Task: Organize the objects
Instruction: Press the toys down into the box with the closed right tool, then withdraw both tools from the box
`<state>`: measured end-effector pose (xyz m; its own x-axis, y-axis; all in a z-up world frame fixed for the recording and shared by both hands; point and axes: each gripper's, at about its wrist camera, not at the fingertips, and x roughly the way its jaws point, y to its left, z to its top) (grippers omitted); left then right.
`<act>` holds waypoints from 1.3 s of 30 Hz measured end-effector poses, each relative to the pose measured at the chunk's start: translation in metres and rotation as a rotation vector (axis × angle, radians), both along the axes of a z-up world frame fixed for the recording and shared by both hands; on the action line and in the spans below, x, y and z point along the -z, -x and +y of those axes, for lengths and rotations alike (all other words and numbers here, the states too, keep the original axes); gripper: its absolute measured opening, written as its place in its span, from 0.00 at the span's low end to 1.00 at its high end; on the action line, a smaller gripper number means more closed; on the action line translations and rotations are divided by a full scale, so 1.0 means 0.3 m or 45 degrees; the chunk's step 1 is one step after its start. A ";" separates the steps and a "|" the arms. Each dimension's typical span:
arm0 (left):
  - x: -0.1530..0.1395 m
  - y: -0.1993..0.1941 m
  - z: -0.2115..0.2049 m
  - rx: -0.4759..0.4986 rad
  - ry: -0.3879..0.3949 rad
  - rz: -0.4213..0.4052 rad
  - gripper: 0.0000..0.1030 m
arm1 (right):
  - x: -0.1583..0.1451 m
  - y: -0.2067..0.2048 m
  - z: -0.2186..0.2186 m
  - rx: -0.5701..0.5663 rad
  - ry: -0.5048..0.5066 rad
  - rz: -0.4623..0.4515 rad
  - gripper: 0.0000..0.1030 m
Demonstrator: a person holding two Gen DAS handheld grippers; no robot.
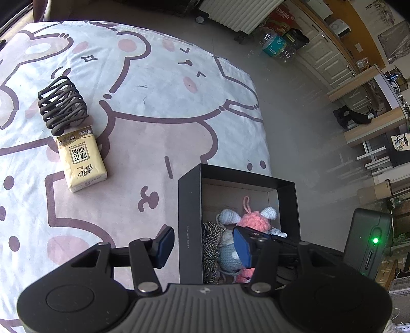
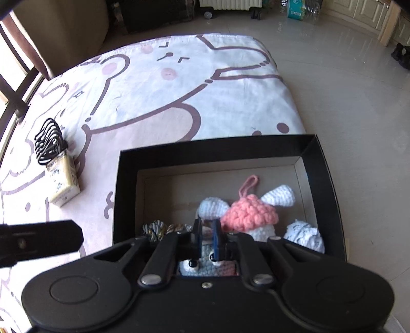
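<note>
A black open box point(image 1: 189, 217) point(image 2: 123, 184) stands on the bed near its edge. Inside lie a pink crochet mushroom point(image 1: 255, 220) point(image 2: 249, 211), a blue-grey crochet animal point(image 1: 226, 253) point(image 2: 205, 267), a black and gold braided cord point(image 1: 211, 240) point(image 2: 153, 229) and a white crumpled piece point(image 2: 305, 235). My left gripper point(image 1: 205, 246) is open and straddles the box's left wall. My right gripper point(image 2: 207, 237) is over the box, its jaws almost together on part of the blue-grey animal. A yellow tissue pack point(image 1: 80, 160) point(image 2: 62, 181) and a black wire holder point(image 1: 62, 102) point(image 2: 48, 141) lie on the bed.
The bed sheet point(image 1: 153, 84) point(image 2: 166, 97) has a pink and white cartoon print. Its edge drops to a grey floor point(image 1: 294, 102) point(image 2: 346, 89) on the right. A white radiator point(image 1: 235, 12) and furniture stand far off. The right gripper's body point(image 1: 366, 240) shows beside the box.
</note>
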<state>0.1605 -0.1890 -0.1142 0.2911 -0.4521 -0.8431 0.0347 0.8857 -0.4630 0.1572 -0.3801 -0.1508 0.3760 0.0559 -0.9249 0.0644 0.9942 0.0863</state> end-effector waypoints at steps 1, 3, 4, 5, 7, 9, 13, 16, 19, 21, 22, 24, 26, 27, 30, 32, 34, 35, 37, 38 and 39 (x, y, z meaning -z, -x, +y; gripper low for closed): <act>0.001 0.001 -0.002 0.003 -0.004 0.003 0.50 | 0.000 0.003 -0.003 -0.004 -0.004 0.021 0.08; 0.003 0.006 -0.008 0.012 -0.012 0.007 0.50 | -0.001 0.016 -0.004 -0.017 -0.004 0.046 0.08; 0.003 0.009 -0.011 0.015 -0.014 0.008 0.50 | -0.004 0.023 -0.003 -0.022 -0.001 0.046 0.08; 0.002 0.013 -0.013 0.020 -0.015 0.009 0.50 | -0.008 0.030 -0.006 -0.019 -0.005 0.042 0.08; -0.001 0.018 -0.017 0.030 -0.014 0.006 0.50 | -0.025 0.043 -0.015 0.014 -0.029 0.020 0.09; -0.009 0.026 -0.021 0.040 -0.026 -0.004 0.50 | -0.058 0.061 -0.027 0.032 -0.071 -0.022 0.09; -0.028 0.035 -0.027 0.071 -0.059 -0.036 0.50 | -0.128 0.099 -0.055 0.062 -0.061 -0.071 0.09; -0.040 0.042 -0.033 0.095 -0.091 -0.062 0.50 | -0.168 0.131 -0.088 0.097 -0.058 -0.102 0.09; -0.046 0.050 -0.042 0.126 -0.131 -0.080 0.50 | -0.193 0.162 -0.115 0.129 -0.054 -0.119 0.11; -0.049 0.057 -0.050 0.153 -0.167 -0.097 0.50 | -0.205 0.183 -0.123 0.141 -0.047 -0.126 0.12; -0.053 0.062 -0.055 0.171 -0.194 -0.111 0.50 | -0.210 0.193 -0.127 0.146 -0.039 -0.130 0.14; -0.057 0.071 -0.063 0.203 -0.243 -0.137 0.51 | -0.224 0.217 -0.134 0.157 -0.024 -0.140 0.21; -0.060 0.080 -0.071 0.232 -0.287 -0.161 0.53 | -0.237 0.234 -0.138 0.163 -0.001 -0.148 0.25; -0.062 0.083 -0.072 0.242 -0.306 -0.170 0.58 | -0.244 0.245 -0.142 0.171 0.013 -0.154 0.29; -0.067 0.093 -0.074 0.257 -0.348 -0.194 0.68 | -0.262 0.271 -0.152 0.189 0.041 -0.169 0.35; -0.072 0.100 -0.076 0.271 -0.374 -0.208 0.74 | -0.271 0.286 -0.158 0.201 0.053 -0.175 0.38; -0.075 0.106 -0.074 0.272 -0.384 -0.220 0.80 | -0.278 0.299 -0.161 0.212 0.068 -0.179 0.46; -0.075 0.108 -0.073 0.274 -0.389 -0.223 0.83 | -0.281 0.305 -0.162 0.216 0.077 -0.182 0.49; -0.075 0.113 -0.074 0.283 -0.402 -0.230 0.87 | -0.285 0.317 -0.162 0.226 0.095 -0.187 0.59; -0.074 0.117 -0.074 0.286 -0.408 -0.234 0.89 | -0.286 0.324 -0.162 0.230 0.104 -0.191 0.62; -0.075 0.119 -0.073 0.288 -0.414 -0.237 0.91 | -0.289 0.329 -0.162 0.234 0.112 -0.196 0.69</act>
